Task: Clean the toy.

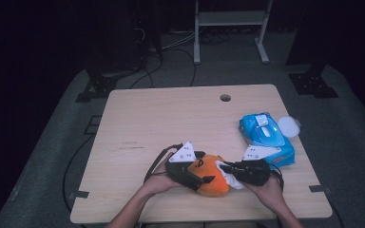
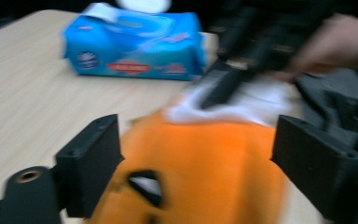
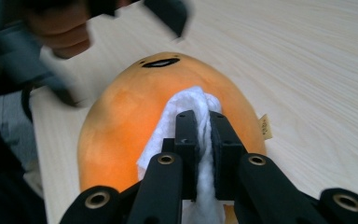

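An orange plush toy [image 1: 213, 183] [image 2: 205, 172] [image 3: 121, 116] with a small black face lies near the table's front edge. My left gripper [image 1: 204, 173] [image 2: 198, 135] is open, and its jaws stand wide on either side of the toy's face end. From the other side, my right gripper [image 1: 224, 166] [image 3: 204, 114] is shut on a crumpled white wipe [image 1: 231, 180] [image 2: 261, 105] [image 3: 186, 100]. It holds the wipe against the top of the toy. The left gripper view is blurred.
A blue pack of wet wipes [image 1: 268, 135] [image 2: 135, 46] lies at the right side of the wooden table [image 1: 171, 118], with a round white lid [image 1: 288, 126] beside it. A small hole [image 1: 225, 98] sits near the table's far edge.
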{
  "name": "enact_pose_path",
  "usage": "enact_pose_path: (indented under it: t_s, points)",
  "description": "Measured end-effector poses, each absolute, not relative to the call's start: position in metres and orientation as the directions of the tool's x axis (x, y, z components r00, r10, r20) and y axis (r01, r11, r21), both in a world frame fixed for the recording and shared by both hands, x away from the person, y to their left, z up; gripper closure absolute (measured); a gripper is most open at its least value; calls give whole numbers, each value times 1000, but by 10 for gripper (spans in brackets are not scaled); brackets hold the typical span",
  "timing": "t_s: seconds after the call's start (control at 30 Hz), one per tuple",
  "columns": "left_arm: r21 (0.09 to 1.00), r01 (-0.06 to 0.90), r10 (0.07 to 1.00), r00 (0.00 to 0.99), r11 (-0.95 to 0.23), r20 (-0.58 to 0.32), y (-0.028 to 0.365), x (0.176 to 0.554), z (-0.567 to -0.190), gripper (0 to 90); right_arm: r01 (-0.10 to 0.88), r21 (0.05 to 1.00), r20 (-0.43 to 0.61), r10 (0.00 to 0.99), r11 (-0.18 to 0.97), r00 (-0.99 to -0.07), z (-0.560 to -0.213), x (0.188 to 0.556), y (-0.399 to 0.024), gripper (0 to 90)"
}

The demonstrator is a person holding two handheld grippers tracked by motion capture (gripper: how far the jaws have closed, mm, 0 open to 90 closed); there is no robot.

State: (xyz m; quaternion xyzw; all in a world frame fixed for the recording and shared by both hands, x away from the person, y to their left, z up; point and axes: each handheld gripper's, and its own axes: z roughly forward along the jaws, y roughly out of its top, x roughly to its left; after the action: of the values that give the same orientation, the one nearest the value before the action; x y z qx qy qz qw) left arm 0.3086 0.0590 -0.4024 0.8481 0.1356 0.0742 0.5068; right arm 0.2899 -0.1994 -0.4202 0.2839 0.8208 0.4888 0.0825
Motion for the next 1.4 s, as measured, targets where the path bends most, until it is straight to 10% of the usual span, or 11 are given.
enact_pose_path:
  t_s: [0.47,0.83,1.4]
  points:
    - [825,136,268,963,-548,20,45,310,-431,103,343,832,89,506,436,-858,-418,283,-199,806]
    - [814,99,285,955,-572,84,42,301,-436,304,352,849,78,565,395,-821,-420,272,-235,808]
    - [871,98,291,955,-481,53,53,302,-428,382,434,799,85,637,416,-766,-440,288,-268,773]
